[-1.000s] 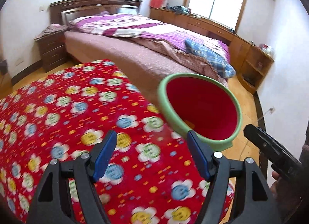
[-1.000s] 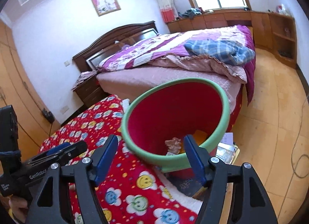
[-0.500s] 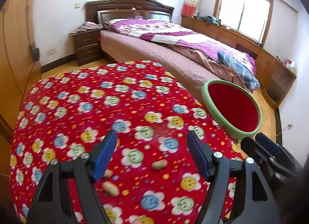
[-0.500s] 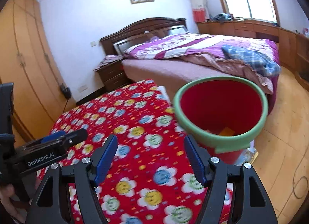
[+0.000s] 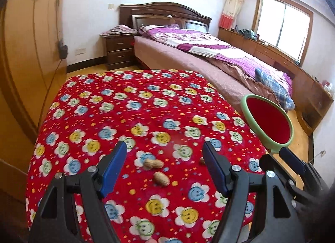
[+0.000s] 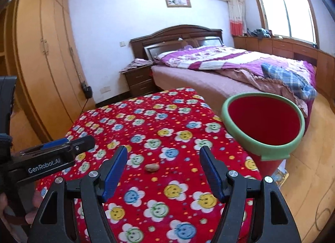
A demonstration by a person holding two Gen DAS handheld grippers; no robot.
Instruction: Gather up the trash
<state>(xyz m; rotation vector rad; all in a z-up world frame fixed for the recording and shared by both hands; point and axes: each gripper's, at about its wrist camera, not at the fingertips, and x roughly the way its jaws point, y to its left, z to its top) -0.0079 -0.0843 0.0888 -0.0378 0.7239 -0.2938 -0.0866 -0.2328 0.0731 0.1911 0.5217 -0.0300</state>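
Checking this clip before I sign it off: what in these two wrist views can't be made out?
- Red bin: its bottom and contents, hidden by its own green rim and steep angle in both views.
- Third peanut, left wrist view: mostly behind a blue pad of the left gripper.
- Peanut, right wrist view: blurred; whole or empty shell unclear.
- Tablecloth: near edge cut off by the frame and gripper bodies.

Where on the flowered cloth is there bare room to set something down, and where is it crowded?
The flowered cloth is bare across its far half, toward the nightstand and bed. It is crowded near the left tongs, where peanuts lie, and beside the bin.
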